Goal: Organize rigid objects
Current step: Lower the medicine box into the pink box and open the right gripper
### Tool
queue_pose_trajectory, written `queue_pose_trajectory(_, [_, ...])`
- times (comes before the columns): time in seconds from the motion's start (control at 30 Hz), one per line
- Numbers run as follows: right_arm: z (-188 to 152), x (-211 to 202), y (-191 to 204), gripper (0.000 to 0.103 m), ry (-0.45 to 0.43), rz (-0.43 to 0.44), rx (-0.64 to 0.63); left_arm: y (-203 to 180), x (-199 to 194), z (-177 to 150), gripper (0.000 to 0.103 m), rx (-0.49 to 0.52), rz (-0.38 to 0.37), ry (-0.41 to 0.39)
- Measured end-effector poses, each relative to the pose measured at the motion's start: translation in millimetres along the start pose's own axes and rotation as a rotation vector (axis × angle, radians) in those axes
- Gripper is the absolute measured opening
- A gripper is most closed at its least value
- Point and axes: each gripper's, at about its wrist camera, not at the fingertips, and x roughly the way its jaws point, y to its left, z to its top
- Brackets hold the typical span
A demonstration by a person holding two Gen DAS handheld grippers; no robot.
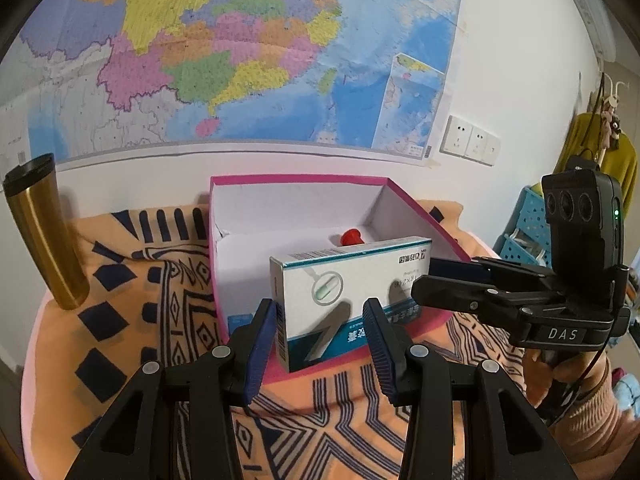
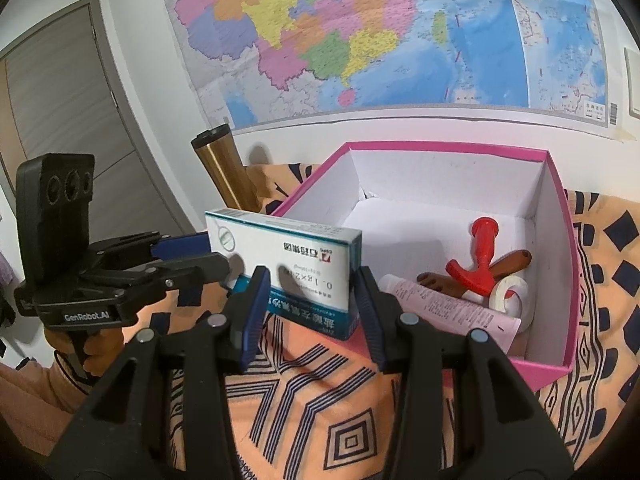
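Medicine carton [image 1: 352,300], white and teal, held upright above the near wall of the pink box [image 1: 296,179], clamped at opposite ends by the left gripper [image 1: 322,344] and right gripper [image 2: 310,312]. Inside the box: pink tube [image 2: 448,308], tape roll [image 2: 510,292], red plastic piece [image 2: 478,264]. Beyond, a gold tumbler [image 1: 44,232] stands on the patterned cloth [image 1: 320,412].

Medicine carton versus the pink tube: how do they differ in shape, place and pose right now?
The white-and-teal cardboard medicine carton is a flat rectangular box; the pink plastic tube is long and rounded. The carton stands on edge outside the pink open box's near wall; the tube lies on its floor. Hand-held grippers flank the carton; nothing touches the tube. Both carry printed text.
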Motion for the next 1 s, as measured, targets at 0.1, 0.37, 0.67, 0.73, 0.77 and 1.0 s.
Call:
queue_pose_trajectory(0.1, [3, 2, -2, 0.046, -0.006, -0.001, 0.004, 1, 2, 3, 0.044, 0.003, 0.008, -0.005])
queue_pose_trajectory(0.37, [8, 11, -7, 0.046, -0.006, -0.001, 0.018, 6, 10, 8, 0.044, 0.0, 0.026, -0.004])
queue_pose_trajectory(0.67, [12, 24, -12, 0.046, 0.002, -0.008, 0.031, 12, 20, 11, 0.044, -0.008, 0.037, 0.003])
queue_pose_trajectory(0.73, [11, 29, -14, 0.046, 0.009, -0.013, 0.037, 14, 24, 11, 0.044, -0.01, 0.04, 0.009])
queue_pose_trajectory(0.77, [11, 31, -16, 0.046, 0.014, -0.015, 0.043, 15, 26, 11, 0.044, -0.012, 0.04, 0.01])
queue_pose_trajectory(1.0, [8, 44, -25, 0.046, 0.047, -0.019, 0.073, 15, 34, 11, 0.044, -0.002, 0.061, 0.018])
